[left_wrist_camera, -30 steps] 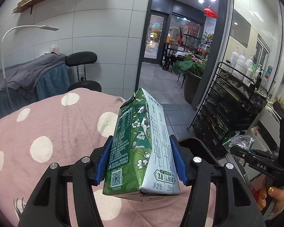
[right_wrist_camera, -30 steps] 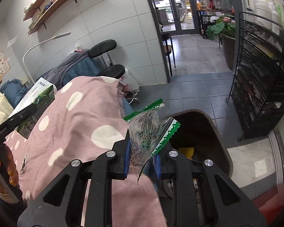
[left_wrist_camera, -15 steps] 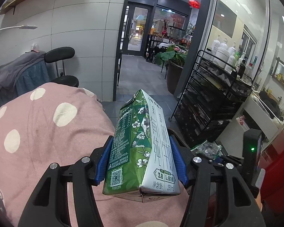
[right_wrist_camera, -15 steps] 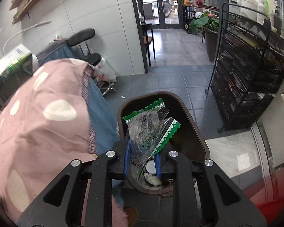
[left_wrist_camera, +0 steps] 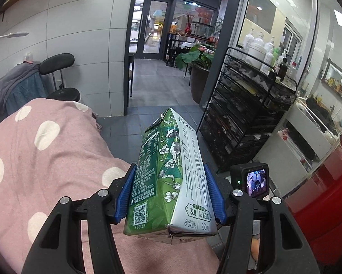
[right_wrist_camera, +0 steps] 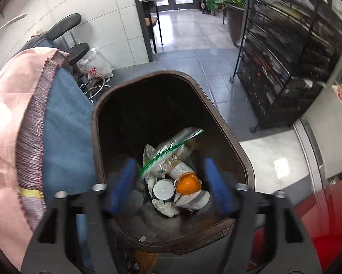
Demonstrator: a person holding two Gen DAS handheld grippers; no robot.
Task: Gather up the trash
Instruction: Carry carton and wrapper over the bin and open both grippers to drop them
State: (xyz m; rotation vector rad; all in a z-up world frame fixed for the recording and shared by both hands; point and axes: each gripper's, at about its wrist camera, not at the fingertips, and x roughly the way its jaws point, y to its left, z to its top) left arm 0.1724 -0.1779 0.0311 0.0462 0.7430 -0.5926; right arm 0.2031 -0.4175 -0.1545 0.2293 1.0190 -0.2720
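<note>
In your left wrist view, little has changed in the grip: the left gripper clamps the green milk carton as it did a second ago, blue pads pressed flat on both long sides, jaws about half spread to fit its width. The carton stands up between the fingers, its gabled top pointing away from you. What has shifted is the backdrop: the pink dotted blanket now lies off to the left of the fingers, and the camera on your other hand sits just to their right. I judge the carton to be the next piece for the bin, not yet over it.

In your right wrist view, the change is the release. The right gripper, shut on the clear wrapper half a second ago, is opening, its blurred pads standing well apart with nothing pressed between them. The wrapper with its green zigzag edge is free, just ahead of the fingers, falling into the brown bin onto an orange peel and crumpled paper. That piece counts as collected; this hand is free for more.
</note>
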